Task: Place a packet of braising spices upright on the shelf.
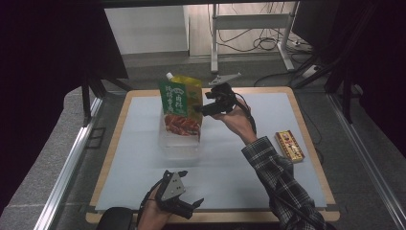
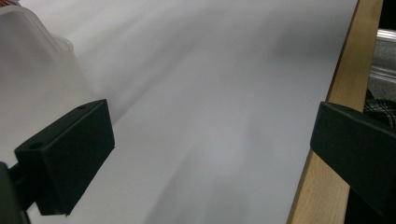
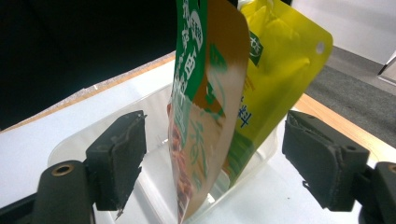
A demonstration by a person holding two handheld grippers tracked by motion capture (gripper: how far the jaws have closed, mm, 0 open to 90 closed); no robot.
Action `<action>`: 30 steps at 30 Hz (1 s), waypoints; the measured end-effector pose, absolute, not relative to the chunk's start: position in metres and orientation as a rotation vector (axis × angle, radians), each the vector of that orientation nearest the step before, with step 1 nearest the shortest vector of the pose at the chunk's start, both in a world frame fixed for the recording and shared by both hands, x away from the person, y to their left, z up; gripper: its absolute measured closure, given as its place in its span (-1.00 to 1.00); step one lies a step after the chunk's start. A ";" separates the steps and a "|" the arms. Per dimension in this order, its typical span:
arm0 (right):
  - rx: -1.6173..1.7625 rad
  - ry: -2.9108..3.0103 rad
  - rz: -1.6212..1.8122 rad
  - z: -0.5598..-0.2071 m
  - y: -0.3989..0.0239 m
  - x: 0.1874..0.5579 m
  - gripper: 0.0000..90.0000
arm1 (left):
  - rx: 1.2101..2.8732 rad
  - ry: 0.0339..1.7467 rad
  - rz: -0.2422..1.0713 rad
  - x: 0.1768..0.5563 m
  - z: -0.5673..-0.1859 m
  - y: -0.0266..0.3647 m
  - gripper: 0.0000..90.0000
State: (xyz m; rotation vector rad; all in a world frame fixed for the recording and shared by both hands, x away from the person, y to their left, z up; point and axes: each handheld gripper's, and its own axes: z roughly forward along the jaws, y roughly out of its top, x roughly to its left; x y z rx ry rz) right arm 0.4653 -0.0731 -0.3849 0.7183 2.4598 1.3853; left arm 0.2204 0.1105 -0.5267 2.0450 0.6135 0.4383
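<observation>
A green food pouch (image 1: pixel 179 108) stands upright in a clear plastic container (image 1: pixel 181 144) at the middle of the white mat, with a yellow spouted pouch (image 1: pixel 190 85) right behind it. My right gripper (image 1: pixel 203 102) is at the pouches' right side. In the right gripper view the green pouch (image 3: pixel 196 116) and yellow pouch (image 3: pixel 280 60) rise from the container (image 3: pixel 93 135) between my right gripper's (image 3: pixel 215 149) jaws, which stand wide apart with the pads off both pouches. My left gripper (image 1: pixel 194 208) rests open near the front edge, nothing between its jaws (image 2: pixel 210 140).
A small patterned snack box (image 1: pixel 289 146) lies on the mat's right edge. The wooden table rim (image 2: pixel 327 140) runs beside my left gripper, and the clear container's corner (image 2: pixel 32 60) is off to its other side. Desk legs and cables stand beyond the table's far end.
</observation>
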 end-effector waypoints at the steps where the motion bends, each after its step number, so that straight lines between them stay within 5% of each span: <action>1: 0.717 2.459 1.386 -0.386 -0.075 0.464 -0.54 | 2.045 0.615 0.436 0.221 -0.527 0.111 -1.00; 30: 0.738 2.461 1.362 -0.410 -0.120 0.435 -0.71 | 2.046 0.717 0.430 0.222 -0.527 0.111 -0.98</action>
